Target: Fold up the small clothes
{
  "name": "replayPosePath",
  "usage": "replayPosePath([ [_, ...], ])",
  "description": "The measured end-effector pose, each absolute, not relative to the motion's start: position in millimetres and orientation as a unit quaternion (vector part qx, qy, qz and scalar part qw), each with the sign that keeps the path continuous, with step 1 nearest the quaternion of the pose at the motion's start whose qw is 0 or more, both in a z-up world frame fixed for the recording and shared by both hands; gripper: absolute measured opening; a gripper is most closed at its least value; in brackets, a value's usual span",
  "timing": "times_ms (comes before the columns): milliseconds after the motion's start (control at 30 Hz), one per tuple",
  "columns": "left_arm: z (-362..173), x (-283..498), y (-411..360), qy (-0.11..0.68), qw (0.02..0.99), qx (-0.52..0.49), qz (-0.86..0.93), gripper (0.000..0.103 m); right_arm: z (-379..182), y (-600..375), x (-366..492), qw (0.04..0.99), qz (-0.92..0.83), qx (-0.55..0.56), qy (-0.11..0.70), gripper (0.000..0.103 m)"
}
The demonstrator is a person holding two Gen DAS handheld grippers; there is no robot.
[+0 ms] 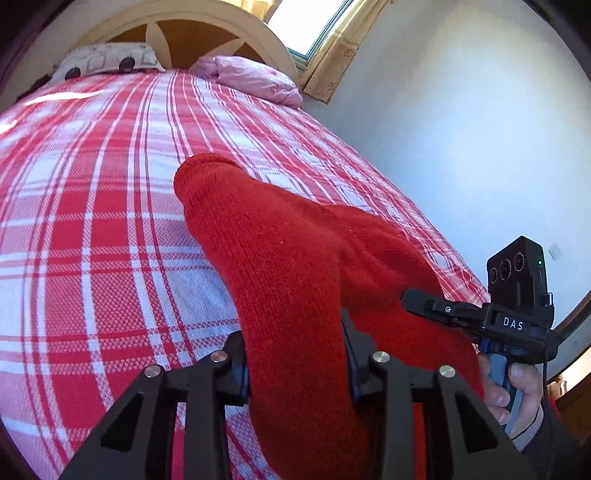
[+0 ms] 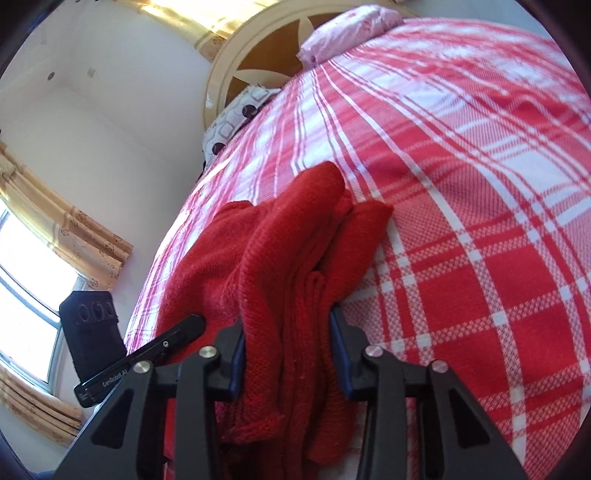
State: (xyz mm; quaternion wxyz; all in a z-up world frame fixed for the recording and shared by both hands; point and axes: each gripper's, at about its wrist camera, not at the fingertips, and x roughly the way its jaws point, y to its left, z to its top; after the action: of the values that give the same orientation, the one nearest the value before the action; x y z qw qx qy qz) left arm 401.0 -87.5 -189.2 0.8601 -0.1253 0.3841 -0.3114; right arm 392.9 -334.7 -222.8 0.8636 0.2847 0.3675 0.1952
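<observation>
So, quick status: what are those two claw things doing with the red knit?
Left gripper clamped on the red knit garment. Right gripper clamped on a bunched part of it. Garment partly on the plaid bedspread. Nothing in the way.

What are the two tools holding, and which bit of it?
Both hold the red knitted garment. The left tool pinches a long tube-like part; the right tool clamps a bunched, folded edge. Which parts exactly cannot be told.

We see bright daylight from the window, which glares white; fisheye bending curves the bed edges, and the right wrist view looks slightly blurred.
</observation>
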Motion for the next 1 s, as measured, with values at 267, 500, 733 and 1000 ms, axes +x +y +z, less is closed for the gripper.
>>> replayPosePath([
  [267,-159.7,364.1,-64.6,0.36,0.883,-0.092,-0.287,0.037,-211.9,-316.1,378.8,0.863,0.216,0.289,0.353,0.04],
  [500,-143.5,345.9,-29.6,0.36,0.897,-0.079,-0.242,0.037,-199.5,-279.2,380.4,0.859,0.249,0.278,0.351,0.04],
  [733,-126.9,324.6,13.9,0.34,0.918,-0.065,-0.195,0.036,-179.0,-225.7,384.4,0.851,0.298,0.26,0.346,0.04],
  [1000,-123.4,307.5,62.0,0.331,0.928,-0.073,-0.154,0.036,-169.8,-165.8,386.0,0.838,0.34,0.241,0.352,0.04],
])
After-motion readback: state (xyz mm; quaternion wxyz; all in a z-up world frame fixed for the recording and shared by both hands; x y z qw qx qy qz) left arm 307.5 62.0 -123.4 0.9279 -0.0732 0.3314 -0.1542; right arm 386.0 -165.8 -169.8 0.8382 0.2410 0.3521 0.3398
